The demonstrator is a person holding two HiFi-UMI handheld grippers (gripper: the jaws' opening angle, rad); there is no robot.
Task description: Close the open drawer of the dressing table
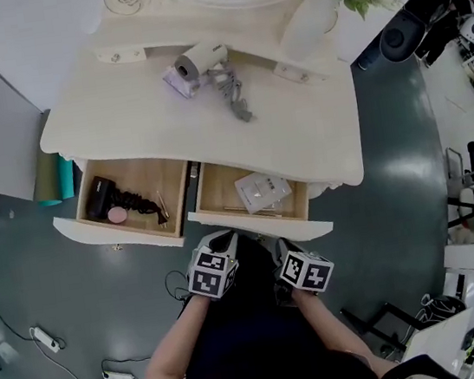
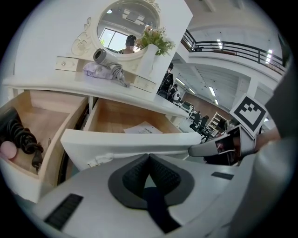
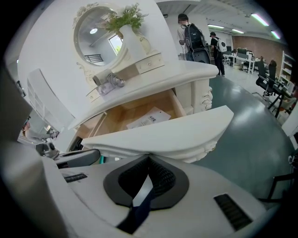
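Drawer (image 1: 255,225), table's (image 1: 149,126) front edge: being touched by left gripper (image 2: 148,155), right gripper (image 3: 149,157), jaws together, empty; pressure best being kept even.

Cream dressing table (image 1: 149,126) fills upper centre of head view. On its top, middle: white hair dryer (image 1: 201,58) beside lilac cloth (image 1: 177,83), grey cord (image 1: 231,96) trailing toward lower right. Upper right: white vase (image 1: 308,21) with greenery.

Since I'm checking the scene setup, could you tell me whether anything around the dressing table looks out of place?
Both drawers stand pulled out: the left drawer and the right drawer. On the tabletop, the hair dryer lies on its side, its cord sprawled loosely. Nothing looks spilled.
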